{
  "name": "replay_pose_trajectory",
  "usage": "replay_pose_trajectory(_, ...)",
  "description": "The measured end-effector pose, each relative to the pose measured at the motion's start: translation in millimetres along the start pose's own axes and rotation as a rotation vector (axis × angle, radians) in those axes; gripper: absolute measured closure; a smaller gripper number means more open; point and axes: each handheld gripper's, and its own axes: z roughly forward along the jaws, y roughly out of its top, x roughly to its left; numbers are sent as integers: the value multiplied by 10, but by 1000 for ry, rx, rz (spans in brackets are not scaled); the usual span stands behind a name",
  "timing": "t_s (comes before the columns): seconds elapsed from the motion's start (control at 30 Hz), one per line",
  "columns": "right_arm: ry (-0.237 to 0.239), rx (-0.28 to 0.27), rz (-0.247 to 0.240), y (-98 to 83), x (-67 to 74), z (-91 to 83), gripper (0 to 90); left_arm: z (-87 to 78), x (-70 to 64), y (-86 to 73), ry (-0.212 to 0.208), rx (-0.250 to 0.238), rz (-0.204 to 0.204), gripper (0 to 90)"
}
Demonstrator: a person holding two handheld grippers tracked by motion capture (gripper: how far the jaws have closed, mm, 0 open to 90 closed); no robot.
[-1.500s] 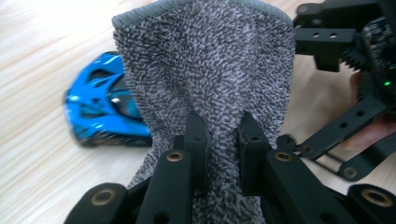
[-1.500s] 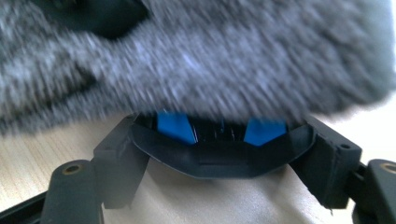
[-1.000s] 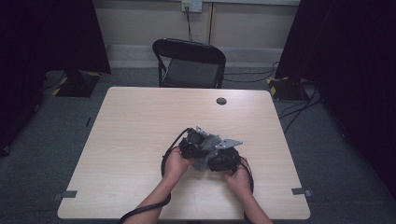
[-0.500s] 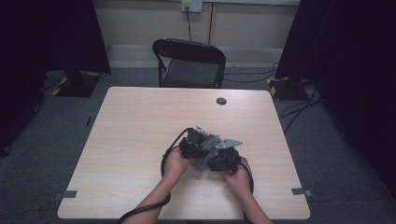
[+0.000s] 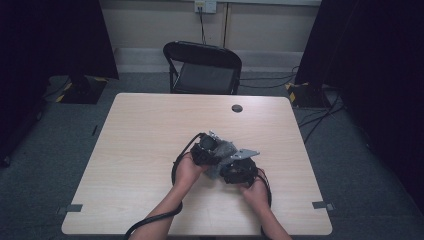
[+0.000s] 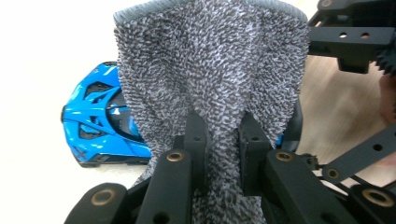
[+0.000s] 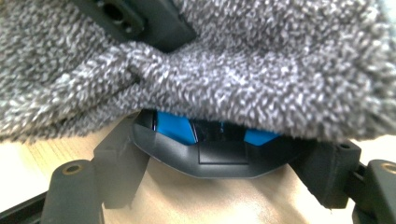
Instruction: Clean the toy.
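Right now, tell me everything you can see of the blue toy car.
The blue toy car is glossy bright blue, plastic by the look, with black vents, dark windows and a dark grey end bumper. It sits upright on the pale wooden table. A grey fluffy cloth, pinched by the left gripper, drapes over part of it. In the right gripper view that gripper's fingers flank the car's bumper end, seemingly gripping it.

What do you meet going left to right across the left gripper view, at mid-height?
Pale table → blue toy car → grey cloth pinched in the left gripper → right gripper.
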Motion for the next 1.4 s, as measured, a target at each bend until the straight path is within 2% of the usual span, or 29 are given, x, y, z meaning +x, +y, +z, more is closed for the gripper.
replay_pose_trajectory(0.23, 0, 0, 0, 0, 0, 0, 250, -1, 120, 19, -5, 1, -27, 779)
replay_pose_trajectory(0.3, 0, 0, 0, 0, 0, 0, 249, 1, 162, 21, -18, 3, -34, 778)
replay_pose_trajectory(0.67, 0, 0, 1, 0, 1, 0, 249, 10, 384, 52, 7, 7, -73, 776)
replay_pose_trajectory(0.87, -1, 0, 1, -1, 2, -1, 249, 22, 438, 56, 11, 4, -92, 776)
replay_pose_trajectory(1.17, 0, 0, 1, -1, 2, 0, 249, 43, 496, 91, 37, 18, -88, 776)
replay_pose_trajectory(1.4, -1, 0, 1, 0, 2, 0, 250, 70, 570, 97, 45, 9, -113, 776)
